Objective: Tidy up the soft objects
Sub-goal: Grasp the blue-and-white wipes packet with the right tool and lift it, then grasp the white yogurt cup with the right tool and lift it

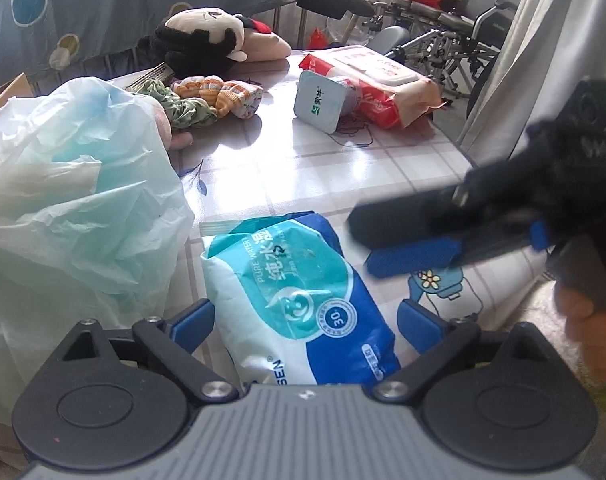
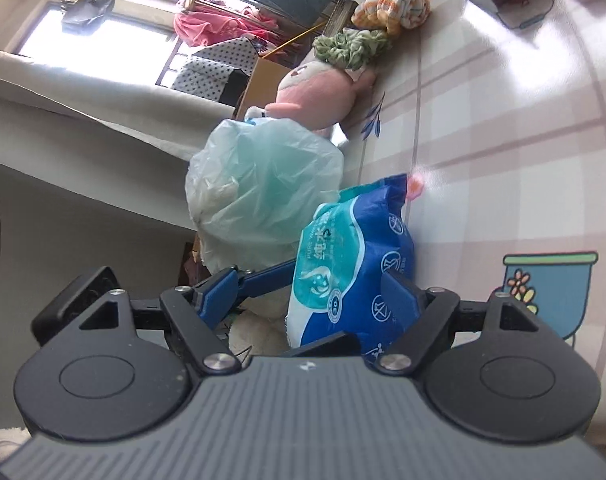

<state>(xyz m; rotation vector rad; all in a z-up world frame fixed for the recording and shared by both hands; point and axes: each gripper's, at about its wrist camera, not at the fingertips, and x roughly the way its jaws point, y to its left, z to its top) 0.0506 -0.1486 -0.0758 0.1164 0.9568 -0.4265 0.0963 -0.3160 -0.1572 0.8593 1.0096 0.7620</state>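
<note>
A blue-and-white pack of wet wipes [image 1: 299,300] lies flat on a table covered with a plaid cloth [image 1: 303,168], near the front edge and just beside a pale green plastic bag [image 1: 71,200] on its left. The left gripper [image 1: 305,322] hangs over the pack with its 2 blue fingers spread wide, 1 on each side, pads clear of the wrapper. The right gripper [image 1: 367,246] reaches in from the right, rolled on its side, its fingertips just beside the pack's far right corner; in its own view its jaws stand apart with the pack [image 2: 355,264] between them, but whether the pads press on it cannot be told. Farther back on the table lie a rolled orange-and-white cloth [image 1: 223,94], a crumpled green cloth [image 1: 183,106], a black-and-white plush toy [image 1: 207,40], a red pack of wipes [image 1: 383,88] and a small tipped carton [image 1: 319,100]. A pink plush toy [image 2: 315,96] rests behind the bag.
</note>
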